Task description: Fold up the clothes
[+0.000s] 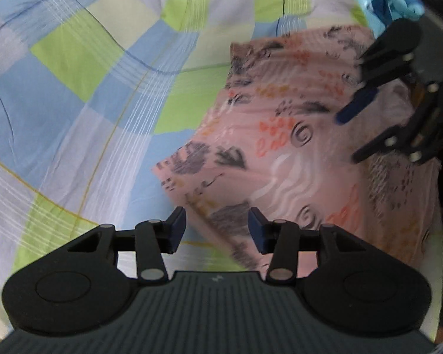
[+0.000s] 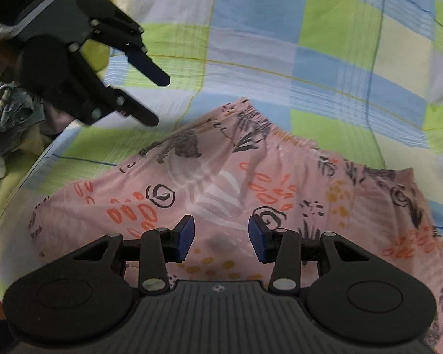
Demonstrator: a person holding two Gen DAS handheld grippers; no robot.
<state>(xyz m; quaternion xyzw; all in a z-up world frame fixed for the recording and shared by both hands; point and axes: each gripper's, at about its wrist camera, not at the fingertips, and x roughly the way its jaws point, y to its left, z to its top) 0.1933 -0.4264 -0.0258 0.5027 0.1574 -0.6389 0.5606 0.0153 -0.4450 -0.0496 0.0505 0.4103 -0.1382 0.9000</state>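
Note:
A pink garment with black, orange and white prints lies folded flat on the bed, its gathered waistband at the far edge in the right wrist view. My left gripper hovers over the garment's near left edge, open, with nothing between its blue pads. In the right wrist view the left gripper hangs above the sheet, clear of the cloth. My right gripper is open above the middle of the garment, and nothing is pinched. The left wrist view shows the right gripper over the garment's right side.
A checked bedsheet in blue, green and white covers the bed under everything. A crumpled blue patterned cloth lies off to the left beyond the bed's edge. Light blue fabric sits at the far right corner.

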